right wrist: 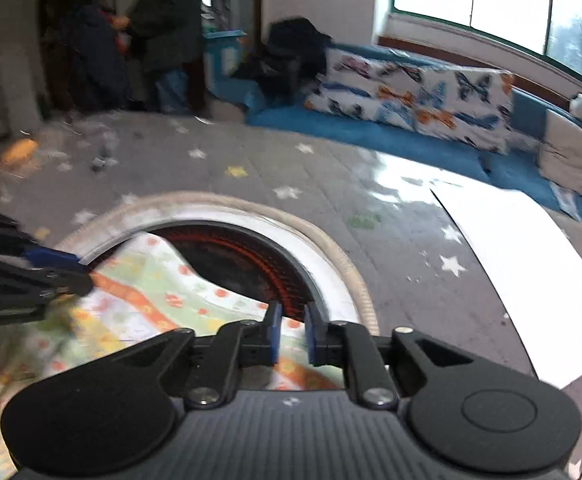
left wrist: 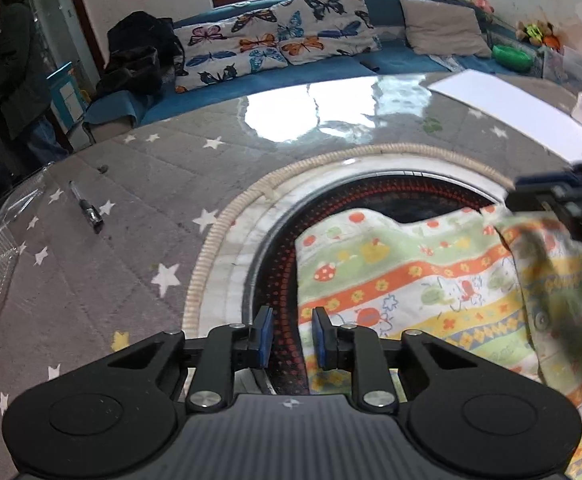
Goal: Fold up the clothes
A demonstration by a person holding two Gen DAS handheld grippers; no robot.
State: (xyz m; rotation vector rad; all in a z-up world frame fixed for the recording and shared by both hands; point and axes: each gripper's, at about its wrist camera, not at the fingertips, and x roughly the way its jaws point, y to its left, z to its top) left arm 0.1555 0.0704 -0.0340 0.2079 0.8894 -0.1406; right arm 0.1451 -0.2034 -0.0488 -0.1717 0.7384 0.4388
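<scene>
A child's printed cotton garment lies spread over the dark round hob sunk in the bench, its stripes of orange flowers, ladybirds and cartoon figures running roughly left to right. The left gripper hovers at the cloth's left edge, jaws parted with nothing between them, the fabric lying ahead and to their right. The right gripper hangs over the opposite edge, jaws likewise apart and empty, the garment stretching away to its left. Each gripper looks about equally near its own side. The cloth is soft, thin and rumpled; a ribbed beige hose rings the glossy hob, and a star-patterned grey cover dresses the bench
</scene>
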